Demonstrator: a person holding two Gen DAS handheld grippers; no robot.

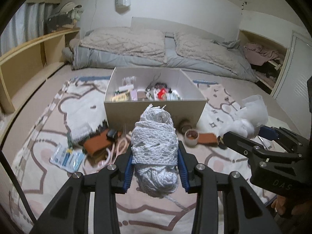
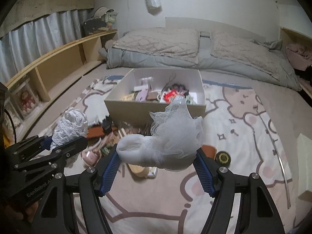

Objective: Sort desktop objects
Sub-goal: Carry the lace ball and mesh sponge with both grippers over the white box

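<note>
My left gripper (image 1: pixel 155 154) is shut on a white bundle of knitted cord (image 1: pixel 154 136), held above the patterned blanket (image 1: pixel 48 117); the same bundle (image 2: pixel 70 126) shows at the left of the right wrist view. My right gripper (image 2: pixel 158 156) is shut on a white mesh net bundle (image 2: pixel 171 136), which also appears as a white mesh bundle (image 1: pixel 251 117) at the right of the left wrist view. Ahead of both stands an open white box (image 1: pixel 156 109), the same box (image 2: pixel 156 113) holding several small items.
Loose items lie on the blanket before the box: a brown leather piece (image 1: pixel 97 142), pink scissors (image 1: pixel 119 148), a blister pack (image 1: pixel 66 158), a small brown-filled cup (image 1: pixel 192 136), a round black-and-yellow disc (image 2: pixel 223 157). Wooden shelves (image 2: pixel 48 68) run along the left; bedding (image 2: pixel 195 50) lies beyond.
</note>
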